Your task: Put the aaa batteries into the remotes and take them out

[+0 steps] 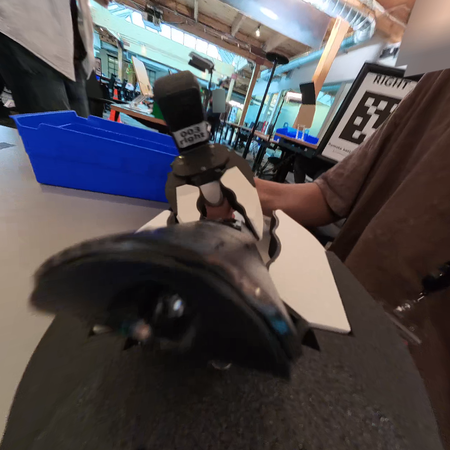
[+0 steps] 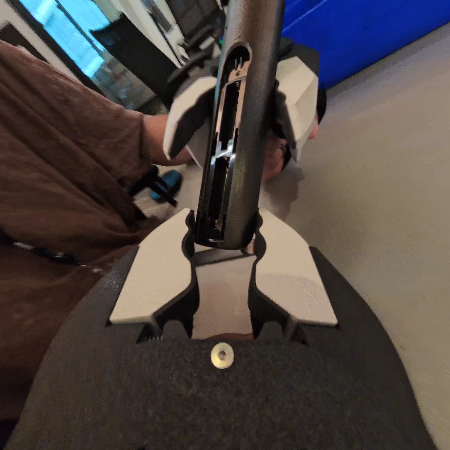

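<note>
A dark remote (image 2: 246, 170) is held in the air between my two grippers, its battery bay (image 2: 225, 146) uncovered and facing the right wrist camera. Both slots look empty, with spring contacts showing. No battery or cover is in view. My right gripper (image 2: 224, 226) is shut on the remote's near end. My left gripper (image 2: 233, 151) is shut on it farther along. In the left wrist view the remote (image 1: 170, 280) is a close blur that hides my left gripper's (image 1: 219, 233) left finger. The right gripper (image 1: 214, 214) holds the far end there.
A blue plastic bin (image 1: 97, 155) stands on the grey table (image 1: 60, 231), and it also shows in the right wrist view (image 2: 365, 36). A person in a brown shirt (image 1: 389, 194) is close on one side. A framed marker board (image 1: 365, 117) stands behind. Left tips to right tips: about 5 cm.
</note>
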Available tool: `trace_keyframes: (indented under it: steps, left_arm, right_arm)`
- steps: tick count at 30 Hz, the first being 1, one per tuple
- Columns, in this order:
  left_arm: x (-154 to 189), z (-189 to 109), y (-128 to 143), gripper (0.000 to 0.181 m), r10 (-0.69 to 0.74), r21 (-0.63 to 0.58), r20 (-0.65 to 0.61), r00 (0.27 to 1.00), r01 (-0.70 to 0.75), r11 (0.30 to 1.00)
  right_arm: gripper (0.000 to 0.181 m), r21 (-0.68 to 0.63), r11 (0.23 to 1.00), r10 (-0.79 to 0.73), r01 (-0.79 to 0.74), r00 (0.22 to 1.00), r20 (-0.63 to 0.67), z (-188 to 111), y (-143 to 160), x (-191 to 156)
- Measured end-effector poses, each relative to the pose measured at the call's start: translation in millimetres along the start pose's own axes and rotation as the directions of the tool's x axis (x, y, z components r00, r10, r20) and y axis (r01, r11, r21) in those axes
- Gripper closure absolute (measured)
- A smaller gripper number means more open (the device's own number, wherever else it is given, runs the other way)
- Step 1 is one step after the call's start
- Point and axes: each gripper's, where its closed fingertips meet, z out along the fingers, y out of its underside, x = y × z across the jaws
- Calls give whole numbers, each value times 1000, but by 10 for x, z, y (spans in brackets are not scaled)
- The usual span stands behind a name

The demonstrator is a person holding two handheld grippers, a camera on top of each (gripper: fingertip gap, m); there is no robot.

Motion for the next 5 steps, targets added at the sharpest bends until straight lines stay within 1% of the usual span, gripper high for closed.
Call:
trace_keyframes:
  steps: [3, 4, 5]
  left_arm:
    - [-12, 33, 65, 105, 75, -67, 36, 997, -73, 995]
    - [-13, 46, 85, 107, 90, -81, 41, 995, -86, 993]
    - [-16, 54, 94, 113, 107, -88, 48, 993, -103, 991]
  right_arm:
    - [136, 82, 990, 98, -116, 977, 188, -38, -115, -85]
    - [137, 97, 986, 112, -135, 971, 211, -37, -129, -73]
    - [137, 92, 985, 119, -143, 967, 227, -21, -114, -71]
